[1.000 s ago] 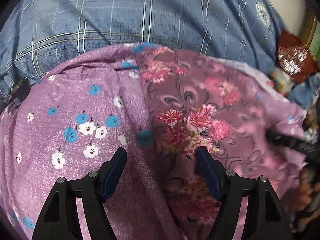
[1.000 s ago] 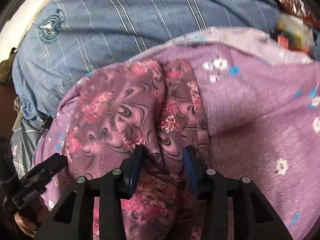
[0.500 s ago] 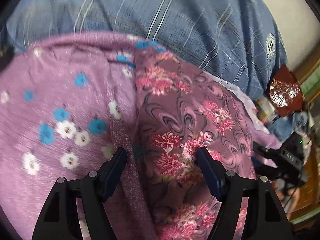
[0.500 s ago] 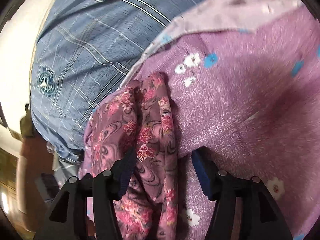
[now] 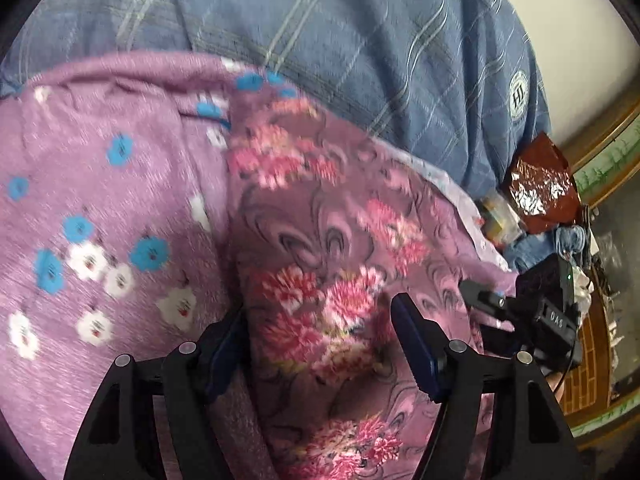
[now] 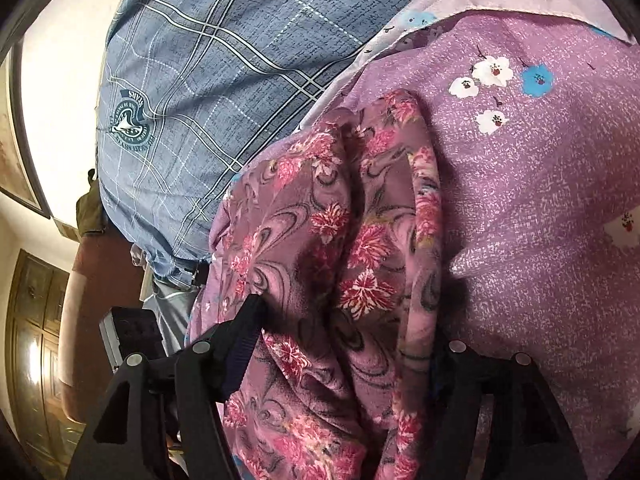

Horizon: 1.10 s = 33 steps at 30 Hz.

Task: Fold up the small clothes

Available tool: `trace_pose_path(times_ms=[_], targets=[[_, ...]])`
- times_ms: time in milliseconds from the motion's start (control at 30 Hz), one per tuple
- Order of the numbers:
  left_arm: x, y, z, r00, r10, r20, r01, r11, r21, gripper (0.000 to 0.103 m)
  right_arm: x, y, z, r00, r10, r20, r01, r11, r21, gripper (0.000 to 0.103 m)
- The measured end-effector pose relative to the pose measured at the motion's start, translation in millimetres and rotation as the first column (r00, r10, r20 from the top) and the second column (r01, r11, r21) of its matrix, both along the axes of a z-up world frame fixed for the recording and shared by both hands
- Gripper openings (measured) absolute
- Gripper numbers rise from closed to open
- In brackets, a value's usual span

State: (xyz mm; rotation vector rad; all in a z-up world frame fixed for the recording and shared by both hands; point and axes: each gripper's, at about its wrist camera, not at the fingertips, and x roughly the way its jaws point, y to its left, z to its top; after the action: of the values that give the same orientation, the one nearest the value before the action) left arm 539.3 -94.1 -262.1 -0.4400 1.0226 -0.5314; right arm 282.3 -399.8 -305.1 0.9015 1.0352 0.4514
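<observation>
Fold looks mid-way: rose-print garment (image 5: pixel 340 280) lies bunched over the purple flowered cloth (image 5: pixel 100 200), creases unsmoothed. Left gripper (image 5: pixel 316 344) closing slightly, right gripper (image 6: pixel 344 344) opening; both straddle garment, no pinch seen. Garment's lower edge cut off; right gripper's far finger hidden by cloth.

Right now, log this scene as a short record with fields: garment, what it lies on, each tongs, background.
garment: pink rose-print cloth, bunched in folds
under it: purple cloth with white and blue flowers
left tongs: closing slightly, rose-print cloth between the jaws, far pad clear of it
right tongs: opening, rose-print cloth draped between the jaws
behind: person in blue checked shirt
clutter: red foil packet at right in the left view
</observation>
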Motion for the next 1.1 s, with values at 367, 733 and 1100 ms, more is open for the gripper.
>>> trace_pose_path(times_ms=[367,733,1100], targets=[[-21,7,21,0.992,-0.026,0.121,0.043,0.99,-0.136,0.069,-3,0,-2,1.0,-0.006,0.018,0.006,1.0,-0.016,0.063],[-1,19,-11,0.999,0.049,-0.023,-0.05,0.998,-0.04,0.069,-4,0,-2,1.0,-0.007,0.028,0.008,1.0,-0.016,0.063],[6,-13,-13,0.998,-0.058,-0.005,0.058,0.998,-0.019,0.05,-6,0,0,0.999,-0.017,0.036,0.018,1.0,-0.022,0.061]])
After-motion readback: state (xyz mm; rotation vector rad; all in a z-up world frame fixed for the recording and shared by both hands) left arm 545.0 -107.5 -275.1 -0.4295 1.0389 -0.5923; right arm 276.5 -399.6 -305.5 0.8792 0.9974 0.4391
